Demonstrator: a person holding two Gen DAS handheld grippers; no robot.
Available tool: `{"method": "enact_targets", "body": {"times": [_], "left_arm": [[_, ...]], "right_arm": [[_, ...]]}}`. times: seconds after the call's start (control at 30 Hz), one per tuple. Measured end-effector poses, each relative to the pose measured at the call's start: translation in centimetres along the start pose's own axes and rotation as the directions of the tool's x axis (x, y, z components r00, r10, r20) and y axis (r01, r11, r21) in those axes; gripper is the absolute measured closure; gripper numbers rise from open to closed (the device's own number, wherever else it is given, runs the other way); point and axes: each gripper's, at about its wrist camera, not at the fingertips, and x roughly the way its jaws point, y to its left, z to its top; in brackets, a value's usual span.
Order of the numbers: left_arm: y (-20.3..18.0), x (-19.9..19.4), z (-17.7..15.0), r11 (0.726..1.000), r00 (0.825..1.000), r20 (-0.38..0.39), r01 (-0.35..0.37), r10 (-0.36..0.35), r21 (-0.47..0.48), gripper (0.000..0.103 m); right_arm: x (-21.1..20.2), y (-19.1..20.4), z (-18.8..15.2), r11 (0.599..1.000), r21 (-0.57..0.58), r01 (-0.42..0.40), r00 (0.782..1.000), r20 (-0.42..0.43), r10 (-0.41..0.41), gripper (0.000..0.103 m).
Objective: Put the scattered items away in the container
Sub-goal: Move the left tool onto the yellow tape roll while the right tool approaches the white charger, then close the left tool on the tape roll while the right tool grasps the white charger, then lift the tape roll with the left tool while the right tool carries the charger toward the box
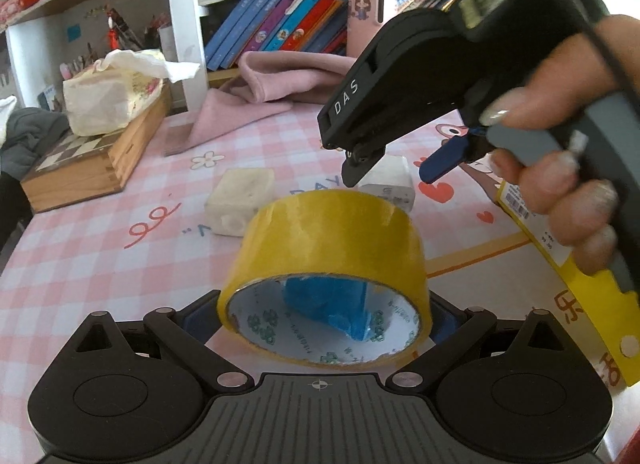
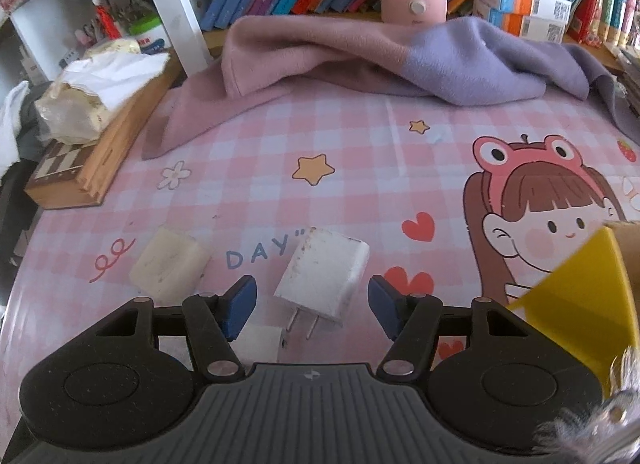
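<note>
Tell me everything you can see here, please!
tape: 1, yellow, held in left gripper
charger: 1, white, on mat between right fingers
block: 1, cream, left of charger
small white thing: 1, under right gripper, unclear
box: 1, yellow, right edge
mat: 1, pink check, covers desk
blanket: 1, pink and purple, back
tissues: 1 pack, on chess box
chess box: 1, wooden, left
books: many, shelf
left gripper: shut on tape
right gripper: open
</note>
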Motion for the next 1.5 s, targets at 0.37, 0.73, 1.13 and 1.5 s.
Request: {"method": "enact_targets", "body": {"times": [0.37,0.73,1.13,1.5], "left_arm": [[0.1,-0.4,0.1,0.999,0.999,0.032,0.031,-0.03,-0.011,0.01],[1.1,-3.1,1.1,0.996,0.997,0.01,0.077,-0.077,-0.052,0.011],[1.5,-5.2,2.0,0.986,0.963,-0.216,0.165,-0.162,-0.001,0.011],[0.6,-5.3,2.1,0.952,0.95,-0.303,0.161,-0.078,0.259,0.011]], "right_arm": [[2.3,-0.1,0.5,0.999,-0.002,0.033,0.999,-0.039,-0.033,0.052],[0.6,-0.4,0.0,1.0,-0.005,0.011,1.0,-0.009,-0.011,0.06],[-1.4,-1.0,-2.2,0.998,-0.059,0.036,0.999,-0.017,-0.037,0.06],[-1.4,-1.1,-3.9,0.996,-0.08,0.04,0.999,-0.031,-0.043,0.06]]}}
